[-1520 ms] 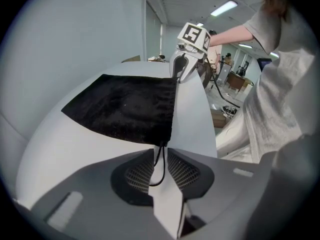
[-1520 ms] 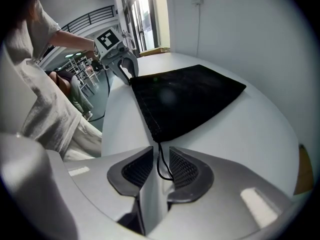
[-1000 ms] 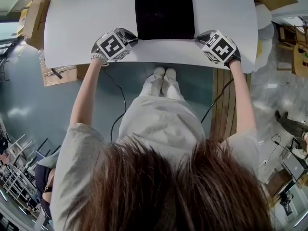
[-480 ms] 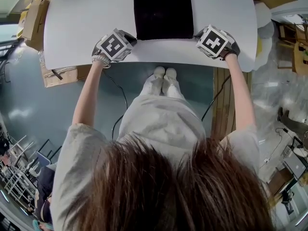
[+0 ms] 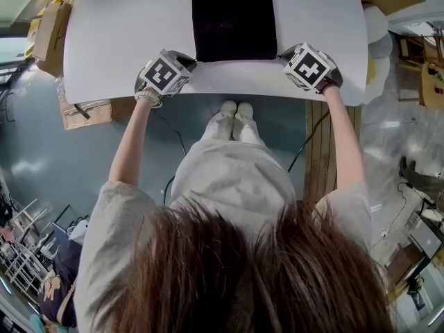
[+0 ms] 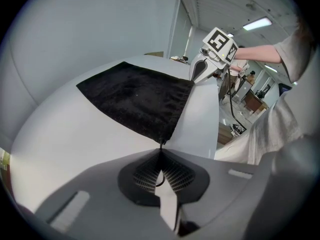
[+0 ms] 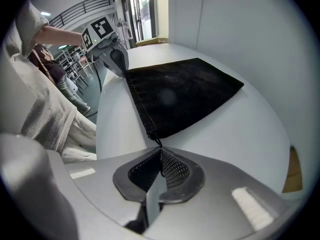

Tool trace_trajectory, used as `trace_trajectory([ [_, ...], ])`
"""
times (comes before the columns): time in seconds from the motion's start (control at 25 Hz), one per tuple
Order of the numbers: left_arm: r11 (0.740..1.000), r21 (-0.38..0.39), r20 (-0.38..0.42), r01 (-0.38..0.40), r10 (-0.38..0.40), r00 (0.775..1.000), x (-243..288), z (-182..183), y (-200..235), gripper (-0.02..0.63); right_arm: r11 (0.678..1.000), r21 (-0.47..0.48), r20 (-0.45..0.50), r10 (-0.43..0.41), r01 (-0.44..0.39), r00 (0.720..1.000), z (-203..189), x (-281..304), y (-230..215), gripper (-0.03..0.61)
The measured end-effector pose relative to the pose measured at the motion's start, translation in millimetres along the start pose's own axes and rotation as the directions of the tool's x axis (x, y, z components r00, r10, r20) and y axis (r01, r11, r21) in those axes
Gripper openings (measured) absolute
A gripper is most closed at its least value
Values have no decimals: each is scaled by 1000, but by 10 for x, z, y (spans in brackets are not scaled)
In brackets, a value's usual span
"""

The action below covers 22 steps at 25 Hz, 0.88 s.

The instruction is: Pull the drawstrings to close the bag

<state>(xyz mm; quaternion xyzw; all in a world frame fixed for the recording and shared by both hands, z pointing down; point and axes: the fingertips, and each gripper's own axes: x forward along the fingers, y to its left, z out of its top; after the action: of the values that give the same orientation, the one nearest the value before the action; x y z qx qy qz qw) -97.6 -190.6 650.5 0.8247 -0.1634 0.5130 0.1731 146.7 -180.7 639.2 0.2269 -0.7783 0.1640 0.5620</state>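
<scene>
A black drawstring bag [image 5: 234,19] lies flat on the white table [image 5: 118,33], its mouth along the near edge. My left gripper [image 5: 189,61] sits at the bag's near left corner. In the left gripper view its jaws [image 6: 161,153] have just closed and are shut on the thin black drawstring [image 6: 161,143] coming out of the bag [image 6: 135,99]. My right gripper [image 5: 286,53] sits at the near right corner. Its jaws [image 7: 160,153] are shut on the other drawstring [image 7: 158,143] where it leaves the bag [image 7: 180,96]. Each gripper shows in the other's view, right [image 6: 196,76] and left [image 7: 122,66].
The table's near edge [image 5: 229,92] runs just behind both grippers. Cardboard boxes [image 5: 48,23] stand at the left, and another [image 5: 87,108] sits under the table. Wooden boards [image 5: 331,137] lie on the floor at the right. A cable [image 5: 173,144] trails past the person's legs.
Both grippers stay at the bag's near corners. The left gripper's marker cube has rolled slightly. The bag has not visibly moved.
</scene>
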Motion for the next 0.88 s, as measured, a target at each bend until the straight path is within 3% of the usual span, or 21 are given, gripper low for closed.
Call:
trace_trajectory([
  [0.4,997,5,80,-73,72,994,-109,119,19,0,999,44,74,-21,18,997,8,-109,-24,12],
  [0.88,994,-14,135,-106,107,985,-327,250,91,0,994,66,167,-95,84,982,207,-443,-197,12],
])
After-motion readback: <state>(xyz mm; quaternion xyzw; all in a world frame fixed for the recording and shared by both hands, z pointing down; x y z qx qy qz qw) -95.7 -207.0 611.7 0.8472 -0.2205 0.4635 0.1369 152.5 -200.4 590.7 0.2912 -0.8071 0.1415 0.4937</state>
